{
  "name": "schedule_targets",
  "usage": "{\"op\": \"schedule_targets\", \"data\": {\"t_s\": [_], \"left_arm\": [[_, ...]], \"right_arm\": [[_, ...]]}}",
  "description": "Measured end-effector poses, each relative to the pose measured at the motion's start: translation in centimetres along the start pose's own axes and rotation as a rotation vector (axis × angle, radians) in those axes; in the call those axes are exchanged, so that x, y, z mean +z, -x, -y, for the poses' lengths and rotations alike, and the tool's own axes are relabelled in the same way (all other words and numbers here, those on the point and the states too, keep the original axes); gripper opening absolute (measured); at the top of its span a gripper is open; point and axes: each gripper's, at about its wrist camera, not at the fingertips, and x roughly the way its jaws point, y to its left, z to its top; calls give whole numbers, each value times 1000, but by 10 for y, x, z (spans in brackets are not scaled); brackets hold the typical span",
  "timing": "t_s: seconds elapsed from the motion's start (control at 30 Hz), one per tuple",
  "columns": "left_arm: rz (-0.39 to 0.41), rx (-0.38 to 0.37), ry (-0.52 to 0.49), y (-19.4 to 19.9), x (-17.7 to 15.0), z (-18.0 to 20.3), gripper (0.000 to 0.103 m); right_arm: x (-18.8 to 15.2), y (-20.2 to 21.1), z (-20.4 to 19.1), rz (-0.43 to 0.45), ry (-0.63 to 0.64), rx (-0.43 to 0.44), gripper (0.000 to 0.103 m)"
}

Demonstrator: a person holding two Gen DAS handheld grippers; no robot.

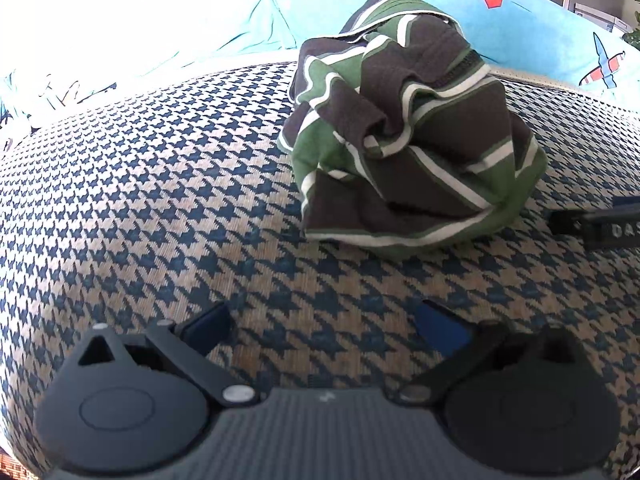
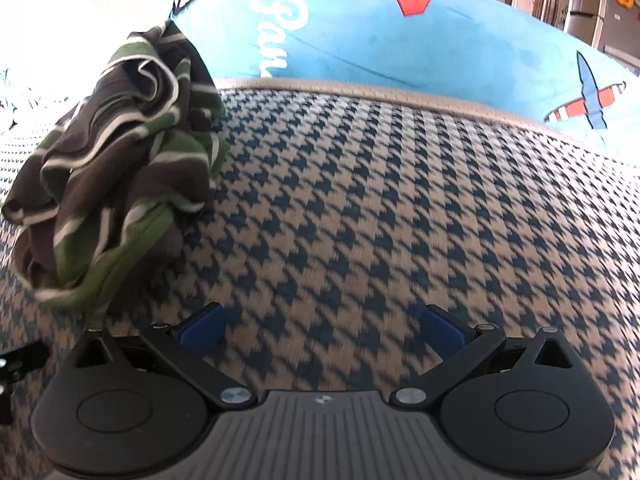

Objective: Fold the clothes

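- Left gripper [image 1: 326, 326]: jaws spread, empty.
- Right gripper [image 2: 322, 326]: jaws spread, empty.
- Crumpled striped garment [image 1: 408, 128] sits near the houndstooth cushion's [image 1: 160, 184] far edge.

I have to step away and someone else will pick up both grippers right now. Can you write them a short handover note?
Left gripper: open, empty, over the houndstooth cushion, short of the garment.
Right gripper: open, empty, over bare cushion; the garment lies to its left.
Striped garment: a crumpled heap of green, brown and white on the cushion, near the blue printed pillow.
Done: nothing folded yet.
Left: grasp it, spread it flat, then fold.
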Motion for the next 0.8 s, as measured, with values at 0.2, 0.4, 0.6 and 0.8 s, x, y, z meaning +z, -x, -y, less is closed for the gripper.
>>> {"op": "schedule_targets", "data": {"t_s": [0.2,0.4,0.6,0.8], "left_arm": [[5,13,16,12,-58,-6,103],[-17,28,38,48,-118,-15,103],[-54,51,75,86,-165,-19,103],[-68,77,74,124,-218,-24,103]], "right_arm": [[-11,20,10,-94,-130,-25,103],[-22,46,0,-101,-127,-21,103],[-25,76,-5,-66,-178,21,103],[-23,84,-8,-53,-217,48,103]]}}
